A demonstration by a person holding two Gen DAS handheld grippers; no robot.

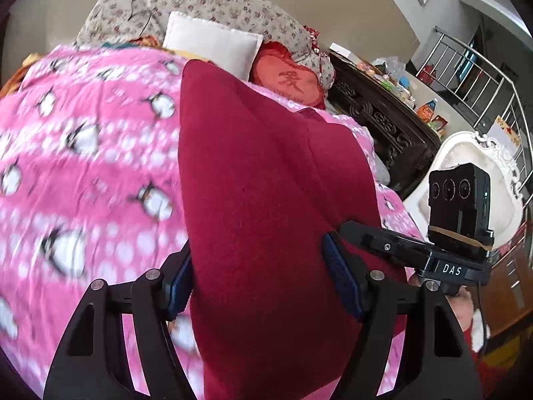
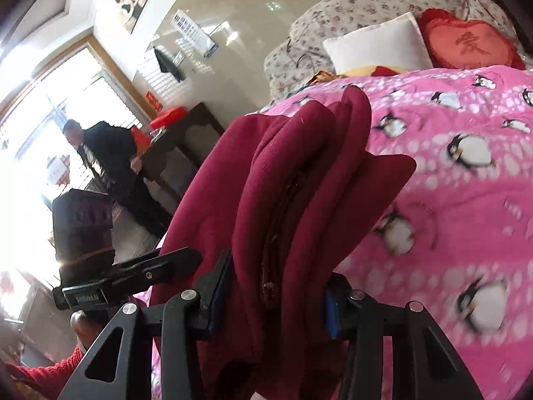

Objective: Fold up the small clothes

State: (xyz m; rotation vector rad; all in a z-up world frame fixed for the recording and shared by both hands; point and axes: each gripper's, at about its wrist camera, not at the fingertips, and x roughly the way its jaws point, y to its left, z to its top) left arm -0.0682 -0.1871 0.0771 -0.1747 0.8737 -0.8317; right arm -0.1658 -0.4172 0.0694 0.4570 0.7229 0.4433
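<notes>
Soft, floppy red garment (image 1: 266, 173) is pinched mid-frame by left gripper (image 1: 263, 283) and right gripper (image 2: 269, 300); edges look best grabbed.

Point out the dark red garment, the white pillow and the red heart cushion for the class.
dark red garment (image 1: 266, 183): left wrist view, on the broad smooth middle of the cloth.
white pillow (image 1: 213, 41): left wrist view, on the middle of its face.
red heart cushion (image 2: 466, 41): right wrist view, on its centre, at the embroidered character.
</notes>
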